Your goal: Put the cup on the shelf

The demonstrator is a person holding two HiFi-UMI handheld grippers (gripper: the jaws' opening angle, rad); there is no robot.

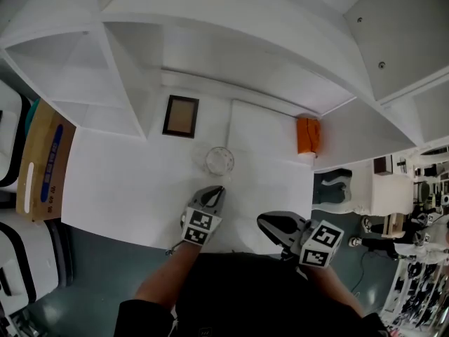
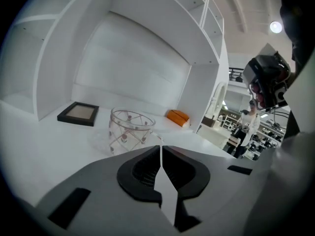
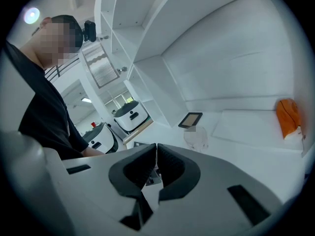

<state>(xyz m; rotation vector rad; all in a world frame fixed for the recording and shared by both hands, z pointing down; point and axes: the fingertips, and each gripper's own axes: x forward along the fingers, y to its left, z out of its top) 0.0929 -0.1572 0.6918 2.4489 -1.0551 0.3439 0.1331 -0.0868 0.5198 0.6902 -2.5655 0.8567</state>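
Just ahead of the left gripper (image 1: 216, 190), the cup (image 1: 219, 161) stands upright on the white table (image 1: 119, 181). It is a clear glass with small red motifs, close to the closed tips but apart from them. In the left gripper view the cup (image 2: 129, 130) sits a little left of the line along which the left gripper (image 2: 161, 149) points. The jaws meet at a thin seam with nothing between them. The person's bare left forearm (image 1: 165, 276) reaches up from the lower edge of the head view, and the gripper angles slightly downward toward the cup.

To the right of it, the right gripper (image 1: 263, 222) hangs near the table's front edge, its nose turned toward the left gripper. Its own view shows the right gripper (image 3: 156, 149) with its jaws pressed together and empty, and the cup (image 3: 196, 137) further ahead and to the right.

Beyond the cup, a dark picture frame (image 1: 181, 116) lies flat to the left and an orange object (image 1: 308, 135) sits to the right. Both are under the white shelf (image 1: 210, 20), whose open compartments rise above the table.
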